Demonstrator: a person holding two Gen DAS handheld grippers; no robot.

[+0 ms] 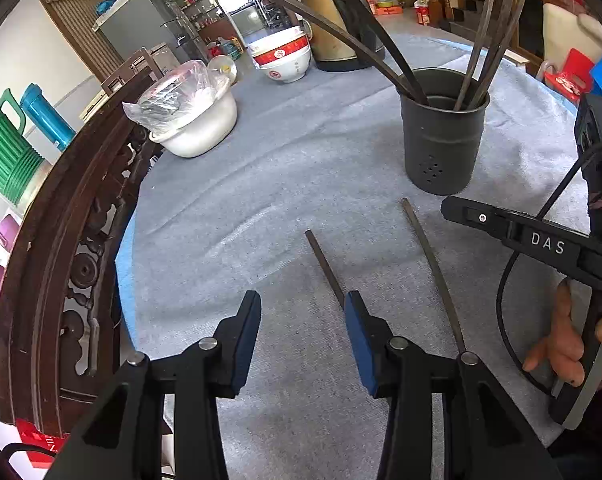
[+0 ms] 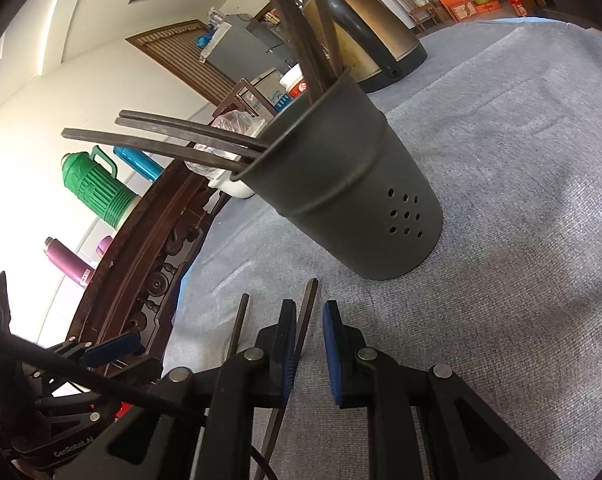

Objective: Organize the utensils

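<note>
A dark metal utensil holder (image 1: 441,136) stands on the grey cloth and holds several dark chopsticks (image 1: 489,36). It also shows close up in the right wrist view (image 2: 341,196). Two loose chopsticks lie on the cloth in front of it, a shorter-looking left one (image 1: 325,268) and a longer right one (image 1: 433,264). My left gripper (image 1: 301,316) is open above the cloth, its right finger over the left chopstick's near end. My right gripper (image 2: 307,320) is open, with one chopstick (image 2: 307,308) lying under the gap and another chopstick (image 2: 237,328) to its left.
A white pot covered in plastic (image 1: 193,116), stacked red and white bowls (image 1: 285,56) and a brass-coloured kettle (image 1: 341,20) stand at the back of the round table. A carved wooden chair back (image 1: 61,264) borders the table's left edge.
</note>
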